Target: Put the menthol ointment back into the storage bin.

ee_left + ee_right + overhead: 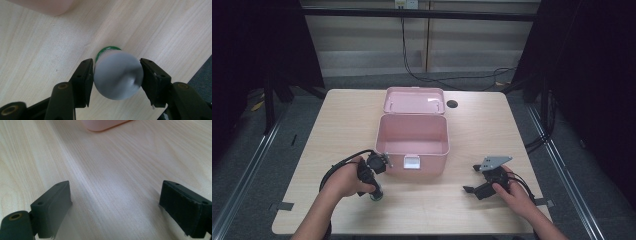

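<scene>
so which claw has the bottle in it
The left claw: its pads press both sides of the green-capped bottle. The right claw stands wide open over bare table.

We see a pale wood counter with a round cable hole near its far edge, standing on grey floor. Behind it runs a light panelled wall — black cables hang down it — and dark curtains close both sides.

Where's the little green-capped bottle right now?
The bottle sits between the left claw pads on the table, just off the pink box at its front-left corner in the high view.
</scene>
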`<action>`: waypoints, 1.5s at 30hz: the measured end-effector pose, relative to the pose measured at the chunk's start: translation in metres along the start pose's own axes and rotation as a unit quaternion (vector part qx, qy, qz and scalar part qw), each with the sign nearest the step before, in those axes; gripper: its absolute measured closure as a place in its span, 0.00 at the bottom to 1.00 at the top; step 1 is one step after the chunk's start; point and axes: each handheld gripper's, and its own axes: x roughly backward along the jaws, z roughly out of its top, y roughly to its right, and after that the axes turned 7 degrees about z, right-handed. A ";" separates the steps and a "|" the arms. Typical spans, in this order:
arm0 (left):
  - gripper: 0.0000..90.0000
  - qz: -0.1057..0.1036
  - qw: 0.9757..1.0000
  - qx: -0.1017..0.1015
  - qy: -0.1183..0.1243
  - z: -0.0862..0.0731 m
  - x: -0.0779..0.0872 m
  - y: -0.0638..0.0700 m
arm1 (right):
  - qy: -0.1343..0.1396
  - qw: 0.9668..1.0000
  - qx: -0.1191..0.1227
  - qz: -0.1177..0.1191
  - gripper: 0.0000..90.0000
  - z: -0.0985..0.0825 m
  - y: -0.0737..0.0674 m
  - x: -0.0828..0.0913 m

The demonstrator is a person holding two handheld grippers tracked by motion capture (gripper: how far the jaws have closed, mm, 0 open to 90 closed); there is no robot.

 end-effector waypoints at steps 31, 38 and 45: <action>0.56 -0.018 0.999 0.030 -0.011 0.003 0.034 0.005 | 0.001 1.000 -0.001 0.000 0.11 0.000 0.000 0.000; 0.56 -0.024 0.999 0.045 -0.013 0.007 0.051 0.004 | 0.002 1.000 0.001 -0.001 0.11 0.000 0.000 0.000; 0.56 -0.031 0.998 0.052 -0.015 0.010 0.064 0.000 | 0.002 1.000 0.001 -0.001 0.11 0.000 0.000 0.000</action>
